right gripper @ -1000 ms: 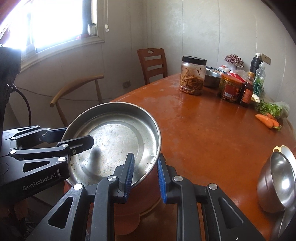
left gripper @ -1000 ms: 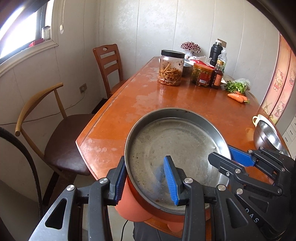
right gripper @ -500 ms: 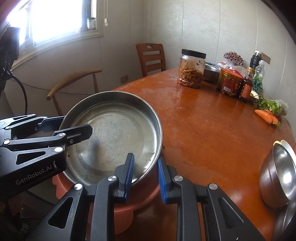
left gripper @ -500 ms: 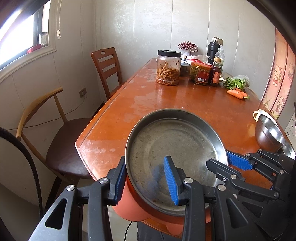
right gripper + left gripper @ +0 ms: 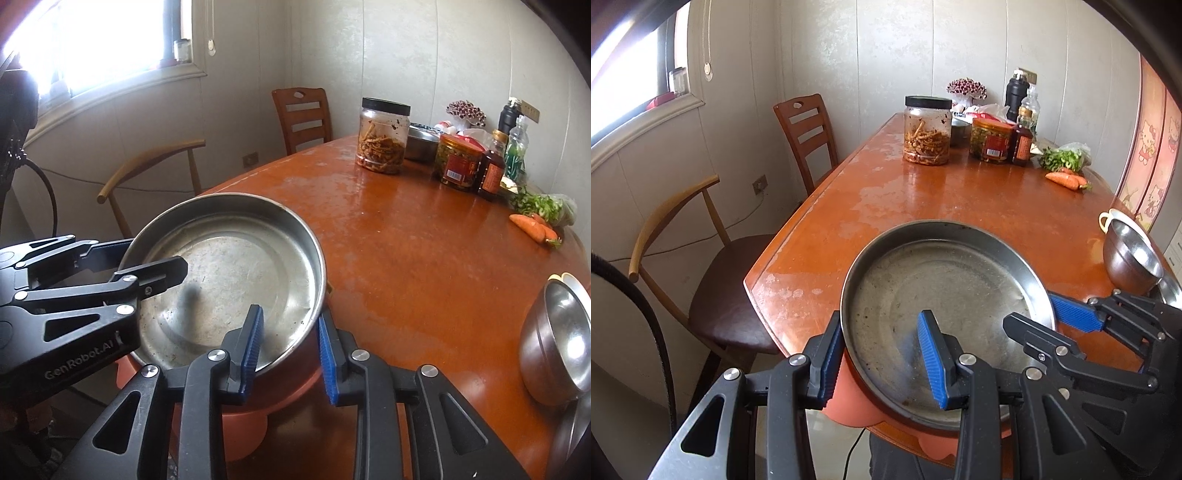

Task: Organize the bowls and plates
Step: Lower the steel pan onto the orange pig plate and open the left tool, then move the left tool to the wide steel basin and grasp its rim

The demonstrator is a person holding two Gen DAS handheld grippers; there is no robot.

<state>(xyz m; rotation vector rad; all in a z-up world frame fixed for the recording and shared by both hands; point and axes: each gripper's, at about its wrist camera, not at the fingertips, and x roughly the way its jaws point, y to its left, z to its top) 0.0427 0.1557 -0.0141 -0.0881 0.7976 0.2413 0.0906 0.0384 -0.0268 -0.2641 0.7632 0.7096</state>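
At the counter's [image 5: 960, 206] near edge, the left tool [image 5: 881, 360] and right tool [image 5: 288, 347] each clamp opposite rims of a steel pan [image 5: 945, 295]. The pan sits in an orange basin [image 5: 258, 406]; a steel bowl [image 5: 557, 339] lies tilted well to the right.

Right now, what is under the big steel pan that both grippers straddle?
Under the steel pan sits an orange plastic basin; only its lower wall and foot show. Its inside is covered by the pan, so any contents cannot be seen.
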